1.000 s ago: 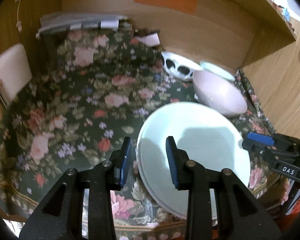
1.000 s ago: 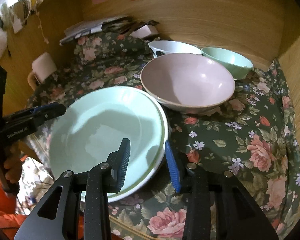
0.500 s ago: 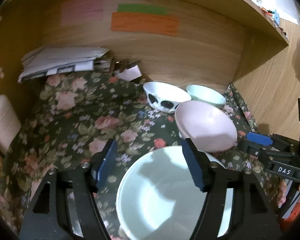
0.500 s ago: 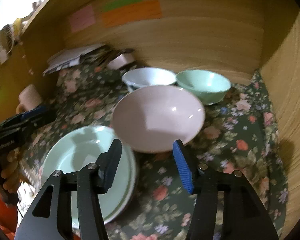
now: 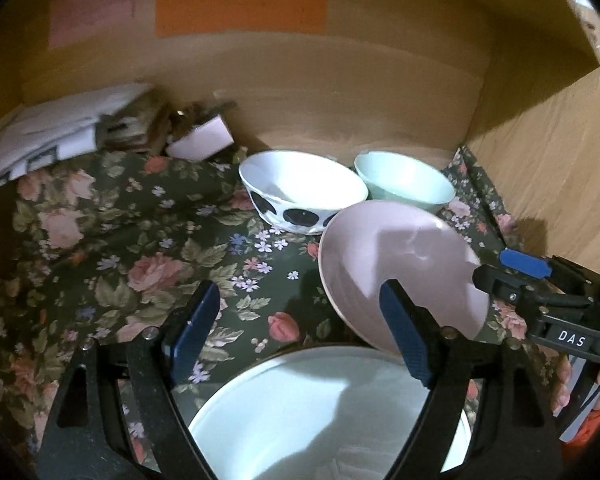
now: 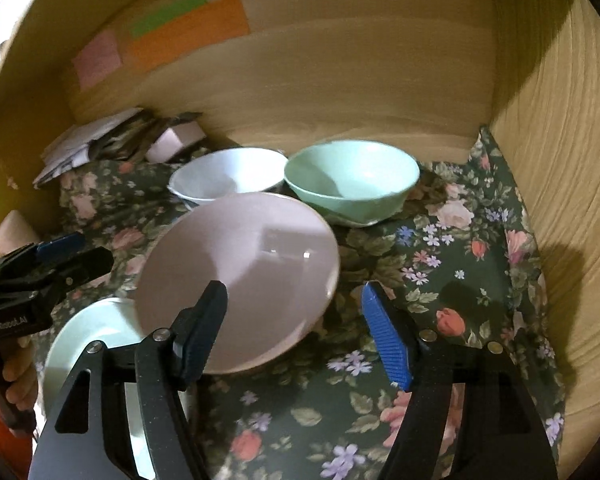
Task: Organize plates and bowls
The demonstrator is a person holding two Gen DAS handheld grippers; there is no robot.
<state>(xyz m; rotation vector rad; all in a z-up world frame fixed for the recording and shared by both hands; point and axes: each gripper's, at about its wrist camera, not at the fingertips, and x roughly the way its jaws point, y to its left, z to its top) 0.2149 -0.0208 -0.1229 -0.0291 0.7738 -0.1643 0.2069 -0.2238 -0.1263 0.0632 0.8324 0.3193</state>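
Left gripper (image 5: 300,336): jaws apart, just been opening, nothing clamped; floral cloth (image 5: 100,248) behind the gap, pale green plate (image 5: 320,412) below.
Right gripper (image 6: 296,332): jaws apart, just been opening, nothing pinched; pink bowl (image 6: 240,276) rim behind the gap.
Left view only: black spots on white bowl (image 5: 300,192).
Right view only: full floral cloth beside the right wall.
Bowls: three, namely pink, white, mint bowl (image 6: 352,180); pink nearest, leaning over plate edge.
Plates: at least one; stack count unclear.
Wall notes (image 6: 188,36): three.
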